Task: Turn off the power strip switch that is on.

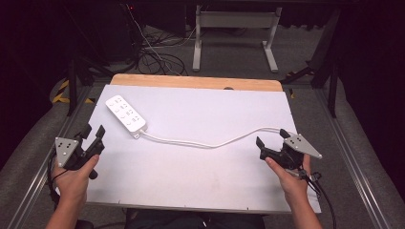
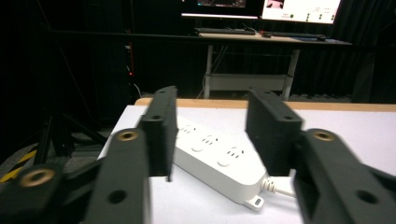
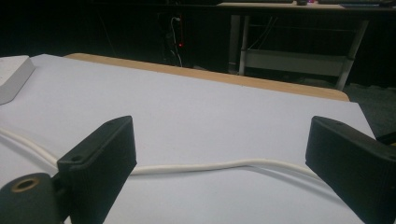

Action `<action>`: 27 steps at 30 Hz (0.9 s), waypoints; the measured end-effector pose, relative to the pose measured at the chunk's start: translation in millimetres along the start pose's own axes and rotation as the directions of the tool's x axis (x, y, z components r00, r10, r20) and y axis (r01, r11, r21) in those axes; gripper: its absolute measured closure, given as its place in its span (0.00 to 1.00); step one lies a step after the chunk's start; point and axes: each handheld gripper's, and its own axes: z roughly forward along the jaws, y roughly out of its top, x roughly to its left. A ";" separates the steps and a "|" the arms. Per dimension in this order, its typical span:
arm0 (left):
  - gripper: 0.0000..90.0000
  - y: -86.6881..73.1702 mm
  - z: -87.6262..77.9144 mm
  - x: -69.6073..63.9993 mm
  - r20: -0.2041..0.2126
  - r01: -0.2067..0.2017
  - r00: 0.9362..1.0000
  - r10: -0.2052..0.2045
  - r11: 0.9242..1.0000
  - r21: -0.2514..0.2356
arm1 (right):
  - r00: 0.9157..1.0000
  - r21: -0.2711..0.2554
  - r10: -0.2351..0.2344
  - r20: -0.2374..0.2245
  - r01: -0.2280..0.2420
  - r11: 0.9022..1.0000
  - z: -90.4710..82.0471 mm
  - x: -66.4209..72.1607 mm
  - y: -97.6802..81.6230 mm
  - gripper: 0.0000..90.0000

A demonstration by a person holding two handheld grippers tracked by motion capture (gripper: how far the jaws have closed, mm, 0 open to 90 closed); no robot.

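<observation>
- Looking down from the high view, your left gripper sits at the near left edge of the white table, jaws apart and holding nothing.
- Your right gripper sits near the right edge, jaws spread wide and empty, with its trailing cable running back past your wrist.
- A white power strip lies flat at the far left of the table, angled, just beyond your left gripper.
- Its white cord leaves the strip's near end and snakes rightward across the table to the right gripper.
- From the left gripper view, your two black jaws stand apart, and the power strip lies between and beyond them, untouched, its cord end pointing near and right.
- From the right gripper view, your jaws are wide open, and the cord runs across the table between them, close to both but not pinched.
- One corner of the power strip shows at the far left.
</observation>
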 end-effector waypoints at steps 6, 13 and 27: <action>0.86 0.8 3.4 4.5 0.024 0.000 1.000 0.000 1.000 0.027 | 1.000 0.000 -0.004 0.004 0.004 1.000 -1.4 -0.4 -0.3 0.10; 1.00 2.7 12.7 12.2 0.044 -0.028 0.999 0.026 0.999 0.044 | 1.000 0.006 -0.011 0.005 0.011 1.000 -2.0 0.3 -1.0 0.11; 1.00 8.4 67.7 3.2 0.115 -0.129 0.988 0.105 0.964 0.232 | 1.000 0.016 -0.021 0.001 0.021 1.000 -3.1 2.0 -3.1 0.12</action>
